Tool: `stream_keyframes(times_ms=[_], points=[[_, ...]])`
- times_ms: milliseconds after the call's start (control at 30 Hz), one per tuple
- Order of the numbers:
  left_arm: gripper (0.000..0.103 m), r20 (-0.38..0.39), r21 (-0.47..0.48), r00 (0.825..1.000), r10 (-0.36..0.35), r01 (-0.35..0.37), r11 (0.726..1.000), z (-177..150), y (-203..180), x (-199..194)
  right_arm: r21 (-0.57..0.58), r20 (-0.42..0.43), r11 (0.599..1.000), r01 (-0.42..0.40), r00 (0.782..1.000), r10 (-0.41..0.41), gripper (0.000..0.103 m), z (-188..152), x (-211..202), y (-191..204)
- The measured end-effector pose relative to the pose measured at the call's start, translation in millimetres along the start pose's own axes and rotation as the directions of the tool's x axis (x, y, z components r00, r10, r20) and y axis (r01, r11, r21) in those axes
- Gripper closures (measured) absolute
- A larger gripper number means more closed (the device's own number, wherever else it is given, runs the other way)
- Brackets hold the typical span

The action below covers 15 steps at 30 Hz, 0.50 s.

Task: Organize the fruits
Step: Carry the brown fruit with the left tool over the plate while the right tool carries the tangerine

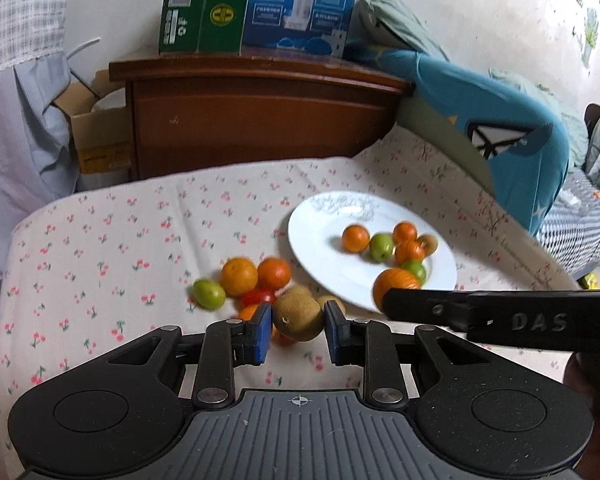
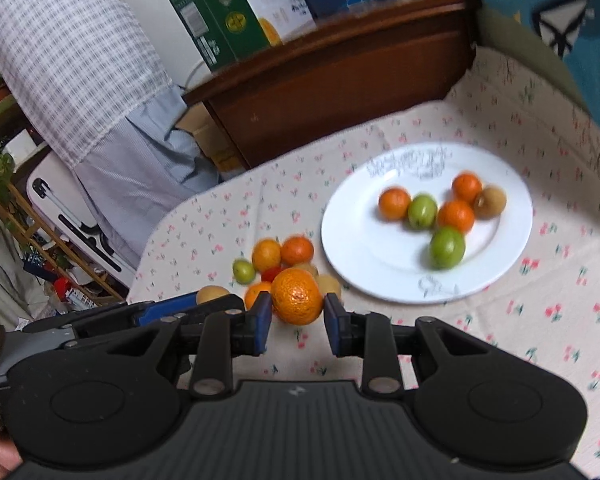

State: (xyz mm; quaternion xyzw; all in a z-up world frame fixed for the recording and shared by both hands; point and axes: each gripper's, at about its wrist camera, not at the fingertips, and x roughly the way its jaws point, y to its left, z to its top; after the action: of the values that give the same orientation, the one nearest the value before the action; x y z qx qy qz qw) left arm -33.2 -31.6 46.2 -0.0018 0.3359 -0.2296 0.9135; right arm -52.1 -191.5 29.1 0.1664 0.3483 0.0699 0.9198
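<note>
My left gripper is shut on a brown kiwi, held just above a pile of loose fruit on the cloth: oranges, a green fruit and a red tomato. My right gripper is shut on an orange, near the pile and left of the white plate. The plate holds several oranges, green fruits and a kiwi. The right gripper's arm crosses the left wrist view, with its orange over the plate's near edge.
The fruit lies on a cherry-print cloth over a bed. A wooden headboard with green and blue boxes stands behind. A blue pillow lies to the right. A curtain hangs at left.
</note>
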Motion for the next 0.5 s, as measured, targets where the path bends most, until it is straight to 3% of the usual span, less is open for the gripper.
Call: stream_keyframes(times_ms=[267,500], points=[[0.078,-0.014,0.001,0.999,-0.050,0.050,0.999,23,-4,12,0.024,0.061,1.000,0.012,0.998,-0.013,0.075,32,-13,-18],[0.078,-0.046,0.045,0.996,-0.078,0.080,0.996,39,-15,42,0.044,0.051,0.998,0.048,0.997,-0.050,0.075,48,0,-37]])
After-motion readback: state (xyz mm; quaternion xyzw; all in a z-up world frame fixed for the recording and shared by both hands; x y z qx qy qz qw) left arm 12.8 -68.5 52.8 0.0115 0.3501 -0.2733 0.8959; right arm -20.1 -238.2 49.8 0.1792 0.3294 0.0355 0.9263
